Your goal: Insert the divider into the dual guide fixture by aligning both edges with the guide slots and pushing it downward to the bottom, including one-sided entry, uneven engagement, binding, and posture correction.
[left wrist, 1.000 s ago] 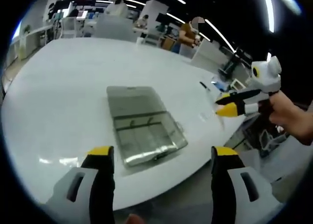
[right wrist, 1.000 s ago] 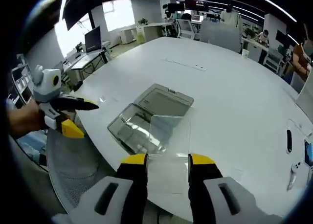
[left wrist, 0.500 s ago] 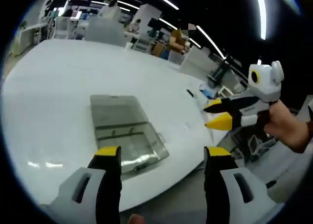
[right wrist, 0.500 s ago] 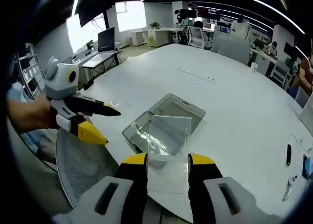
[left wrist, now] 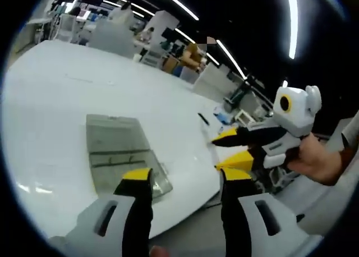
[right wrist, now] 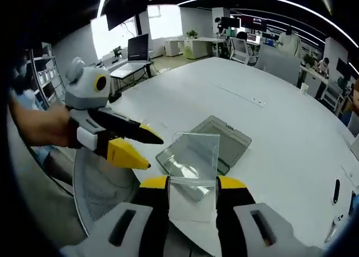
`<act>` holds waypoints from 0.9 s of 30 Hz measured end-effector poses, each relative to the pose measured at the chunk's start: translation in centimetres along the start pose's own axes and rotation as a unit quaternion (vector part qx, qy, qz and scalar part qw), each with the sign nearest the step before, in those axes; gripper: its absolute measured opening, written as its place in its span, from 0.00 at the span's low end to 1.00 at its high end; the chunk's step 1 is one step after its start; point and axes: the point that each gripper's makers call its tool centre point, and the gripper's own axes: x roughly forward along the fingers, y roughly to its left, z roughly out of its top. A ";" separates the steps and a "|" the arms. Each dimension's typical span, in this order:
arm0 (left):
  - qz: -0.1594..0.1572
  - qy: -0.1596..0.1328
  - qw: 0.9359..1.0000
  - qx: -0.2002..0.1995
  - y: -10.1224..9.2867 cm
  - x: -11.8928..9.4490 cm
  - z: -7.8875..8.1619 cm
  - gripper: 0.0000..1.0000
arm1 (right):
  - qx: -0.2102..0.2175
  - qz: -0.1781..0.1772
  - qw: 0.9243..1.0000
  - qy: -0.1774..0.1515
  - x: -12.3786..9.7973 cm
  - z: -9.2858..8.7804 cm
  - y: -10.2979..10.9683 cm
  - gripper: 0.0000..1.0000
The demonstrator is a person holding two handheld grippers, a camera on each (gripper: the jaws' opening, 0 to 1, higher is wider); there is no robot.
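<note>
Clear divider (right wrist: 193, 173) is clamped in the right hand-held gripper (right wrist: 192, 184) above the white tabletop (right wrist: 280, 133). Left hand-held gripper (left wrist: 182, 175) is open and empty near the transparent fixture (left wrist: 120, 156).

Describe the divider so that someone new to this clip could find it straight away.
Start at the big white table in the right gripper view, then come down to the right gripper at the bottom. The divider is the clear, flat, square sheet clamped between its yellow-tipped jaws, standing upright in front of the grey open-lidded fixture, not yet in it.
</note>
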 end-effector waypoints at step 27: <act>-0.026 -0.023 0.997 -0.075 -0.1 1.3 0.8 0.14 | 0.020 0.031 0.999 -0.027 1.9 0.0 1.6 0.27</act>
